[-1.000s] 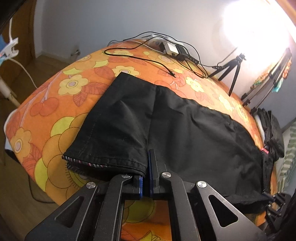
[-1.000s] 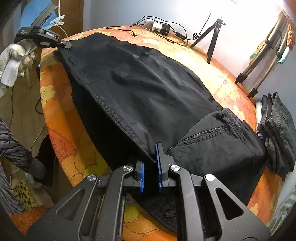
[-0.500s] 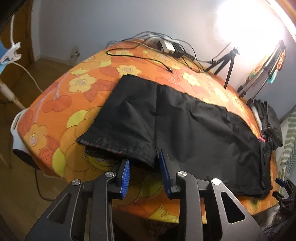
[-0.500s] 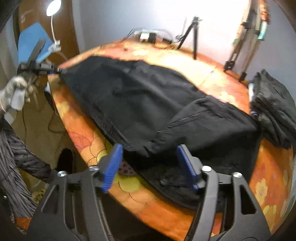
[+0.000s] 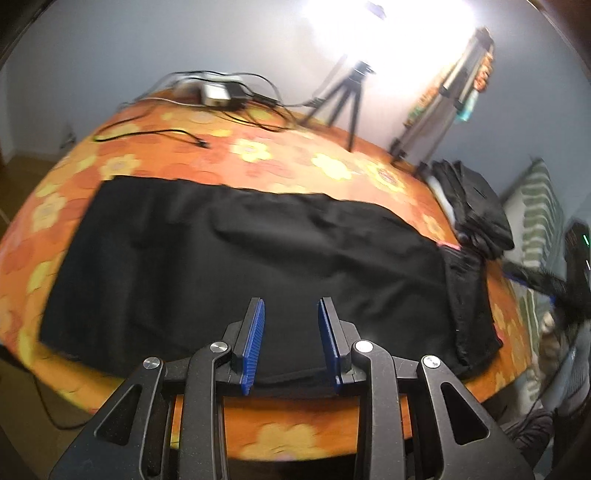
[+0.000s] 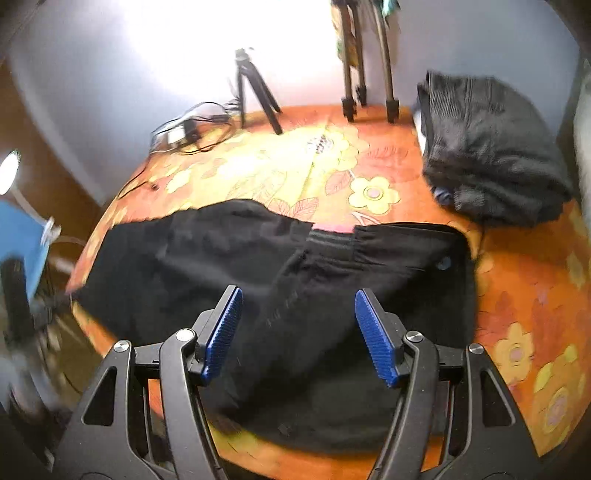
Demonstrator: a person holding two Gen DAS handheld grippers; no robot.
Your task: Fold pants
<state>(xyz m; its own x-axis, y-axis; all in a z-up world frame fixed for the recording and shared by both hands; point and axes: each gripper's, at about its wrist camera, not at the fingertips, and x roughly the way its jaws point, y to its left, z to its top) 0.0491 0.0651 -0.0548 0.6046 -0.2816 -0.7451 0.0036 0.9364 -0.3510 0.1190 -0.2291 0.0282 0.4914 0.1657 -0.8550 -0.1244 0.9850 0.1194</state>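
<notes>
Black pants point(image 5: 236, 266) lying flat along table's point(image 5: 295, 428) near edge, left gripper point(image 5: 290, 341) hovering above, slightly parted, right gripper point(image 6: 299, 332) gaping over waistband point(image 6: 388, 240), both gripping nothing

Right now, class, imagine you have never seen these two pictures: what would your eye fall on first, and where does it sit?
The black pants dominate, spread flat across the orange flowered tablecloth in the middle of both views. Beyond them, a glaring light burns on the back wall above a small tripod. A dark pile of folded clothes sits at the table's far right corner.
</notes>
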